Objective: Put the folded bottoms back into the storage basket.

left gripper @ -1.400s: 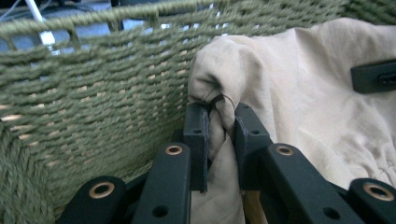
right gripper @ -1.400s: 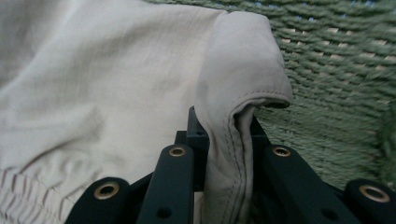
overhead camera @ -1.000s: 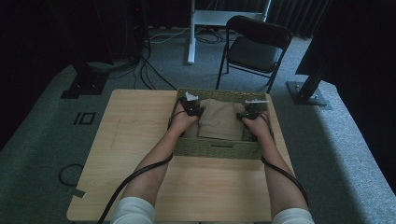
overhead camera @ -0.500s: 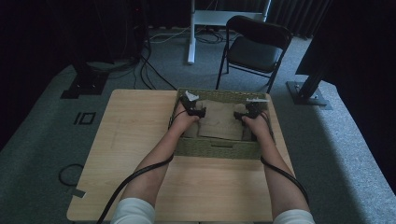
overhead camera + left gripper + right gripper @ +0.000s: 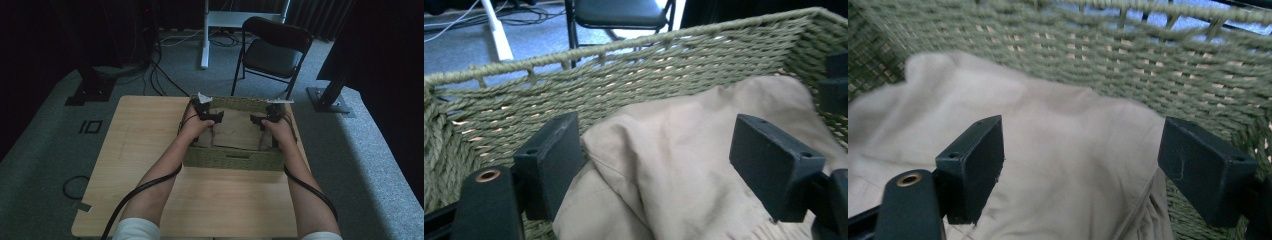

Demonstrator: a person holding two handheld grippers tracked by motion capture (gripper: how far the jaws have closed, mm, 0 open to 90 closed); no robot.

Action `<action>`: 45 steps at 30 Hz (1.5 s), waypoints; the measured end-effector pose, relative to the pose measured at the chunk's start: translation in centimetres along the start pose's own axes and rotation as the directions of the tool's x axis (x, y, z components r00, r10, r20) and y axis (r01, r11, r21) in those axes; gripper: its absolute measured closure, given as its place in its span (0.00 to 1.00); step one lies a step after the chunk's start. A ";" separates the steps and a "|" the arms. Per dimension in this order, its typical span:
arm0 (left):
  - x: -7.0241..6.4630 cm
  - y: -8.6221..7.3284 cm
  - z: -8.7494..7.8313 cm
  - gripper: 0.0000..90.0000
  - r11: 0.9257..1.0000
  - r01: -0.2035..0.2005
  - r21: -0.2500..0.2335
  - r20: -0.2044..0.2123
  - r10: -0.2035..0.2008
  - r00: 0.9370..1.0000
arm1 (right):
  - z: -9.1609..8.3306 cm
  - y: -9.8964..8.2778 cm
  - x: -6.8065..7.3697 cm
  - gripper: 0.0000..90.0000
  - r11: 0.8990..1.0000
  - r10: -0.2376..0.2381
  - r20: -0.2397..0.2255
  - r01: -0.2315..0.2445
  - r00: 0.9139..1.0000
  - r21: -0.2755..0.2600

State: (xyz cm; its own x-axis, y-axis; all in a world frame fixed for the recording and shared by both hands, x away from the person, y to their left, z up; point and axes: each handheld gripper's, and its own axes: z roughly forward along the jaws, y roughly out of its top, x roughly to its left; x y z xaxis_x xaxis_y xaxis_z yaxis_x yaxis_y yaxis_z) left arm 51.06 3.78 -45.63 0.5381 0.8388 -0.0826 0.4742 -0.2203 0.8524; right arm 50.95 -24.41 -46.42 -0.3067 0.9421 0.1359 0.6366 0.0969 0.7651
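Black folding chair behind table

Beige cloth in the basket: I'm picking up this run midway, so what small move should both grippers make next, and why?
Probably close both grippers on the cloth. The left gripper and the right gripper both stand open inside the woven basket, each with cloth lying between its jaws, near opposite ends of it. Neither grips anything yet, so pinching seems the natural step before any lift.

Both tongs, left and right, gape open.
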 end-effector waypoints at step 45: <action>-0.6 -0.5 -9.7 0.21 0.998 -0.050 -0.039 0.089 0.054 0.995 | -8.5 -0.9 2.7 0.20 0.991 -0.022 -0.097 0.010 0.995 -0.131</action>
State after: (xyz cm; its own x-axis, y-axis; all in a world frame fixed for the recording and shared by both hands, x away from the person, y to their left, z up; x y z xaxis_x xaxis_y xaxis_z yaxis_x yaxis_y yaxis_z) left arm 43.76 8.26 -41.03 0.6227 0.7781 -0.0826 0.4193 -0.2427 0.8748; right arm 43.55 -24.66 -41.35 -0.3879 0.9042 0.1789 0.5351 0.0629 0.8424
